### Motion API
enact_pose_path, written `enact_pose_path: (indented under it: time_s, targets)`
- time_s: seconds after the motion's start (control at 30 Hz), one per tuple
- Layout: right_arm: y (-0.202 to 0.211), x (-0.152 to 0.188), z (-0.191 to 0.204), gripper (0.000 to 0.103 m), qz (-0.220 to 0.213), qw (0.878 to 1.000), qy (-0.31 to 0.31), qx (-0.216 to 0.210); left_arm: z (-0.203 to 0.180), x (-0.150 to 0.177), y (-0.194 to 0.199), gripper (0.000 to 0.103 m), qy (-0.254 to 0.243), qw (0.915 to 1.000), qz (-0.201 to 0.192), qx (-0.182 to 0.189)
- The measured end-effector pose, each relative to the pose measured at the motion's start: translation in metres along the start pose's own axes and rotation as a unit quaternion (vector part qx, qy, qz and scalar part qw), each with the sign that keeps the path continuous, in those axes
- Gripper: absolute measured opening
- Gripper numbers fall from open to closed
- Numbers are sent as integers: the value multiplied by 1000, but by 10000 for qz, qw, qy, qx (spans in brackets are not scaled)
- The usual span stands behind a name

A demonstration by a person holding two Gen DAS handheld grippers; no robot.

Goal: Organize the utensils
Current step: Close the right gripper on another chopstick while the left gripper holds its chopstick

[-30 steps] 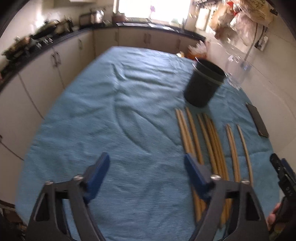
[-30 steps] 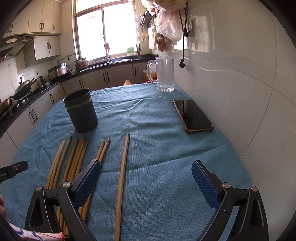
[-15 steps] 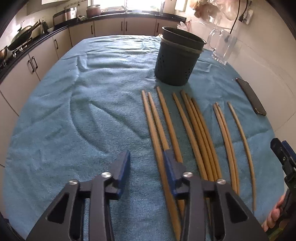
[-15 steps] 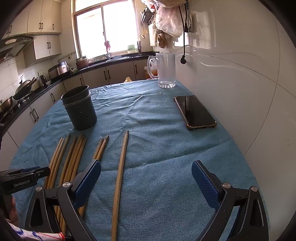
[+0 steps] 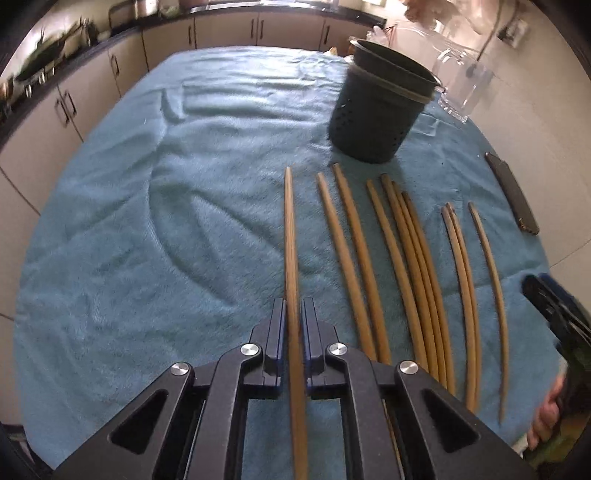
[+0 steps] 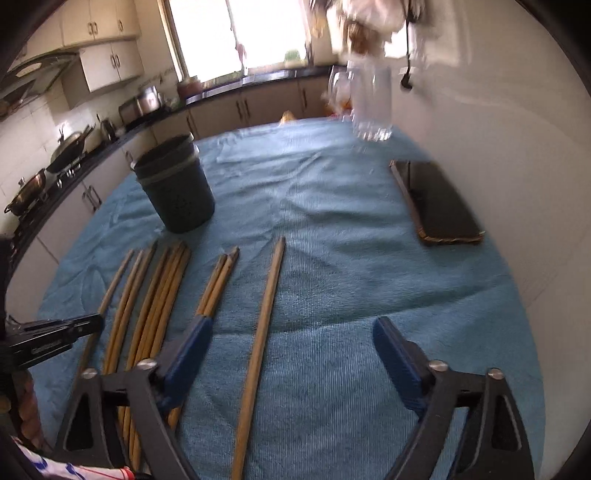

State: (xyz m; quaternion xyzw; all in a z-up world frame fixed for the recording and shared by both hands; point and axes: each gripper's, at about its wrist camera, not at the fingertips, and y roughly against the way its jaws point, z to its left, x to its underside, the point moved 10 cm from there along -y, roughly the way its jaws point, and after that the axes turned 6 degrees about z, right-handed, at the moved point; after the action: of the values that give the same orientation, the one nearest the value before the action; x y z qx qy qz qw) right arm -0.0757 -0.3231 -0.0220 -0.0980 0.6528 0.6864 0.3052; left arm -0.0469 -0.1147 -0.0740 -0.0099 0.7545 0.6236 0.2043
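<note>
A blue terry cloth (image 5: 155,229), soft and ribbed with pressed-in creases, covers the whole tabletop, and both views look down along it toward cream kitchen cabinets. Only the right wrist view takes in the bright window (image 6: 236,33), the hob with its metal pans (image 6: 44,170) and the full glossy black face of a phone (image 6: 439,199) lying flat near the white wall; the left wrist view catches that phone (image 5: 513,195) only as a thin dark edge. A dark round utensil holder (image 5: 376,114), tapered and pierced with small holes, stands upright at the far end of the chopsticks, with a clear glass jug (image 5: 461,88) beyond it. The row of chopsticks (image 5: 413,258), long smooth tan sticks tapering to their far ends, lies on the cloth in loose groups, pointing toward the holder. The left gripper (image 5: 293,314) has just closed its jaws, and its blue pads now clamp the leftmost chopstick (image 5: 290,229), which sits a little apart from the others with its tip aimed at the holder. The right gripper (image 6: 291,354) has begun narrowing yet stands wide, its blue ribbed pads touching nothing, and the single rightmost chopstick (image 6: 262,325) lies on the cloth between them. In the right wrist view the left tool's black side carries small pale lettering, too blurred to read. A hand (image 5: 546,417) shows at the left view's right edge.
</note>
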Motion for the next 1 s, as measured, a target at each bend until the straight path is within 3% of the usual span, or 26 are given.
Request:
enact_pose_path:
  time_s: [0.1, 0.2, 0.23, 0.3, 0.37, 0.43, 0.53, 0.8, 0.87, 0.93, 0.97, 1.0]
  targets:
    - [-23, -5, 0, 77, 421, 9991, -34, -105, 8, -5, 4, 7, 124, 9998, 67, 109]
    - [-39, -12, 2, 74, 592, 9981, 142, 137, 6, -16, 8, 11, -6, 10000, -8, 10]
    - [-43, -15, 4, 73, 620, 9975, 247, 246, 4, -20, 8, 13, -64, 10000, -14, -19]
    - [-48, -22, 8, 69, 678, 9964, 377, 340, 0, -29, 2, 29, -210, 9997, 14, -81]
    - [-54, -28, 9, 61, 739, 9948, 507, 478, 2, -37, -9, 29, -274, 9993, 105, -251]
    - [-56, -35, 9, 45, 797, 9936, 571, 568, 1, -45, -18, 29, -340, 9989, 150, -284]
    - [-61, -44, 10, 33, 951, 9920, 594, 581, 1, -58, -22, 29, -349, 9988, 167, -284]
    - [-74, -60, 15, 32, 1156, 9896, 529, 678, -4, -81, -32, 29, -591, 9976, 100, -358]
    - [-74, -60, 18, 26, 1098, 9904, 513, 662, -6, -81, -32, 29, -657, 9971, 7, -379]
    - [-76, -62, 23, 10, 1031, 9908, 565, 664, -8, -82, -32, 13, -682, 9969, -86, -377]
    - [-76, -62, 24, 10, 993, 9908, 603, 692, -8, -81, -32, 5, -660, 9973, -75, -298]
    - [-76, -62, 25, 8, 969, 9919, 569, 594, -7, -81, -31, 5, -578, 9981, -64, -188]
